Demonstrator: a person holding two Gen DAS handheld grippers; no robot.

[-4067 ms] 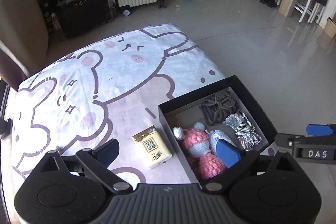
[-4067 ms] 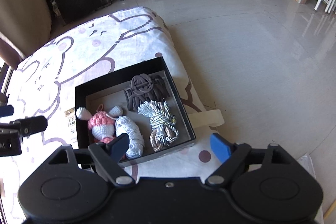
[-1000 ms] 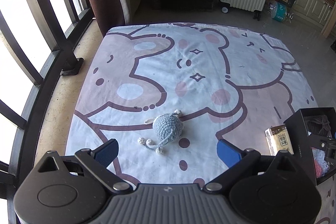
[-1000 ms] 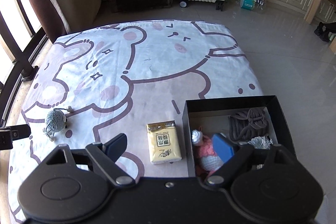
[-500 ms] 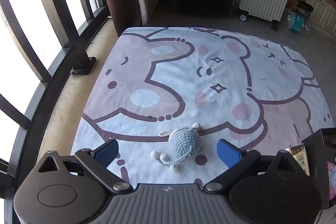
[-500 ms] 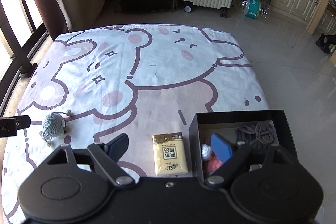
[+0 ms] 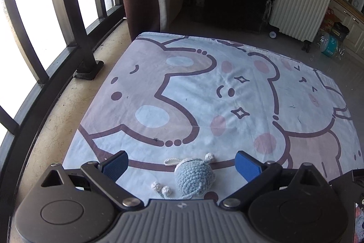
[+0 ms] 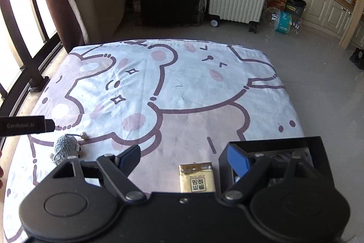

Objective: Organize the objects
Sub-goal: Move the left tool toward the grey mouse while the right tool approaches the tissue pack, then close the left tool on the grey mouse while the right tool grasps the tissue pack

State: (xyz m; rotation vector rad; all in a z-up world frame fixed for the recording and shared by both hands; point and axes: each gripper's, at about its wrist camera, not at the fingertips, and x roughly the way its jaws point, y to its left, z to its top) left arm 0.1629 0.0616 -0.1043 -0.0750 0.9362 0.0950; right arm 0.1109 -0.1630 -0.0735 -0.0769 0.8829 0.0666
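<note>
Left tool (image 7: 179,166): released, pads flanking the blue crochet toy (image 7: 194,177) on the bear-print blanket (image 7: 204,95).
Toy: soft, light; best pinched across its round body.
Right tool (image 8: 184,158): released, above tissue pack (image 8: 196,180), beside black box (image 8: 318,152).

Left tongs (image 7: 180,165): dark grey body, ribbed centre panel, two round discs at the sides, silver pivot screws, blue pads (image 7: 245,166) on angled black fingers. Right tongs (image 8: 185,158): black, same build, smooth centre with one small screw, triangular cut-outs, blue pads (image 8: 237,159). In the right wrist view a black bar of the left tongs reads "GenRobot.AI" in grey
</note>
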